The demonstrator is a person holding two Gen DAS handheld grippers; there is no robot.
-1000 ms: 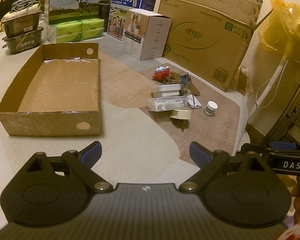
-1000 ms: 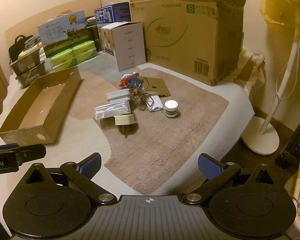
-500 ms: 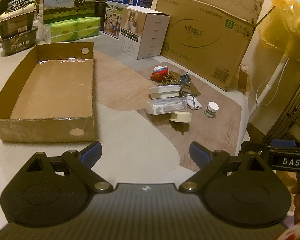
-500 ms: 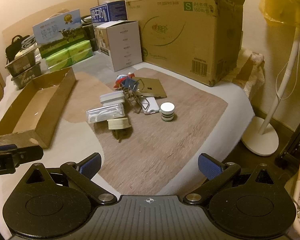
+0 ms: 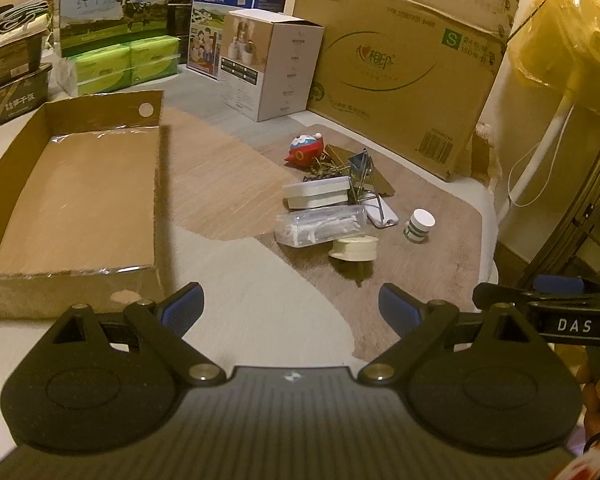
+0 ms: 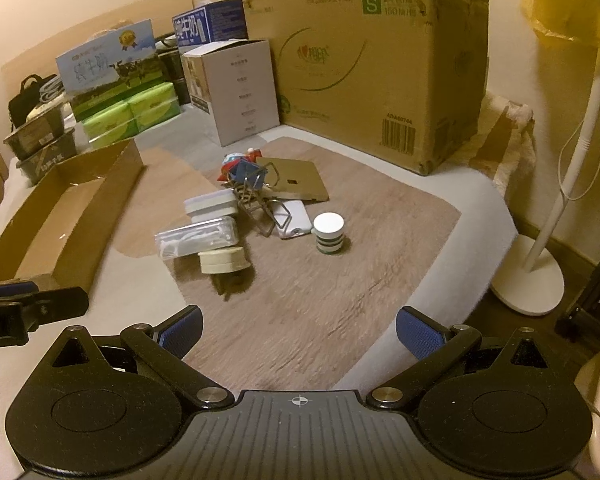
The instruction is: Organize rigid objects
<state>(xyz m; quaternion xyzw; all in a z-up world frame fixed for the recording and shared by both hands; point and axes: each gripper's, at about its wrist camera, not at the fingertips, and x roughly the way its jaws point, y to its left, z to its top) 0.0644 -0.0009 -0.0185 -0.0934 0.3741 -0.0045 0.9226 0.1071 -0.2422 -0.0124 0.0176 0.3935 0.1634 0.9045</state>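
Observation:
A pile of small objects lies on the brown mat: a red toy (image 5: 306,149), a white flat box (image 5: 316,195), a clear plastic case (image 5: 322,226), a cream plug adapter (image 5: 354,249), a white phone (image 6: 292,216), a small white-lidded jar (image 6: 329,233), a blue binder clip (image 6: 249,174) and a tan card (image 6: 296,179). An open shallow cardboard tray (image 5: 158,200) sits to their left. My left gripper (image 5: 290,308) is open and empty, well short of the pile. My right gripper (image 6: 299,330) is open and empty, also short of it.
A big cardboard carton (image 5: 404,64), a white box (image 5: 272,66), milk cartons (image 5: 240,16) and green tissue packs (image 5: 128,62) line the back. A white fan stand (image 6: 540,272) is on the floor to the right, past the surface's edge.
Both grippers have moved forward a little toward the pile, so the objects look nearer. Both stay open and nothing on the mat has moved.

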